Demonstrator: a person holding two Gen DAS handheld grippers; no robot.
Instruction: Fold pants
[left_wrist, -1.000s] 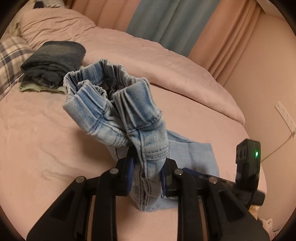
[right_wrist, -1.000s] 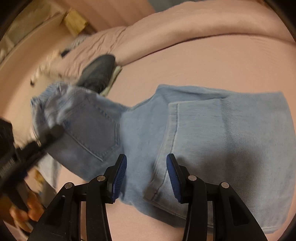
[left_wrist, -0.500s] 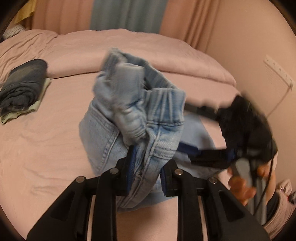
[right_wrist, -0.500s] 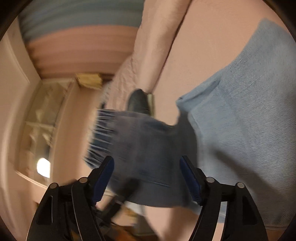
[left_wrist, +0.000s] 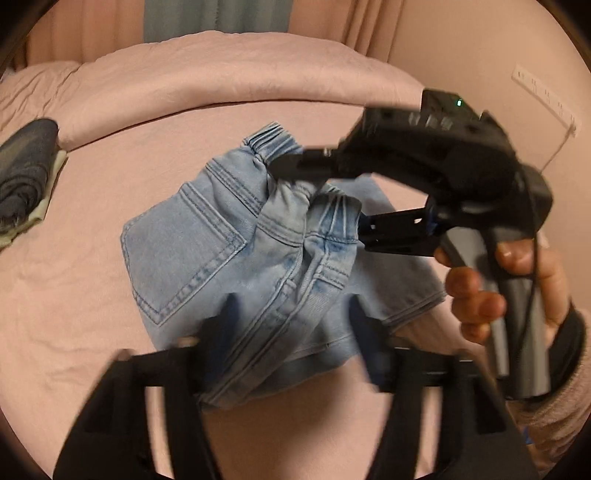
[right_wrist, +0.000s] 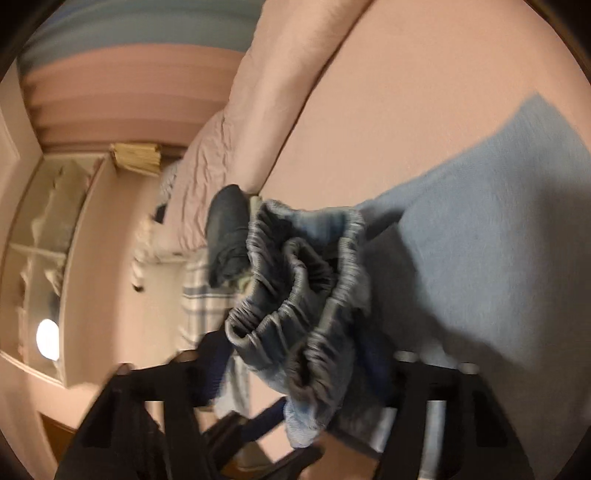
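Light blue jeans (left_wrist: 192, 251) lie on the pink bed sheet (left_wrist: 74, 332), their top half doubled over the legs. My left gripper (left_wrist: 291, 317) is low in its view, blurred, jaws opening wide. Denim lies between the fingers but neither pad presses it. A hand brings my right gripper (left_wrist: 321, 195) in from the right. Its jaws are closing on the bunched elastic waistband (right_wrist: 295, 295), and cloth touches both pads. In the right wrist view, the right gripper (right_wrist: 299, 354) has that bunch filling its gap.
A stack of dark folded clothes (left_wrist: 22, 166) sits at the left, near a plaid pillow (right_wrist: 207, 295). A rolled pink duvet (left_wrist: 221, 74) runs along the far side. A socket strip (left_wrist: 543, 96) hangs on the right wall. Shelves (right_wrist: 48, 240) stand past the bed.
My left gripper, shut on the jeans before, has spread its jaws and let go. The right gripper opened wide, swung in to the waistband and narrowed around it. The jeans' top came down onto the legs.
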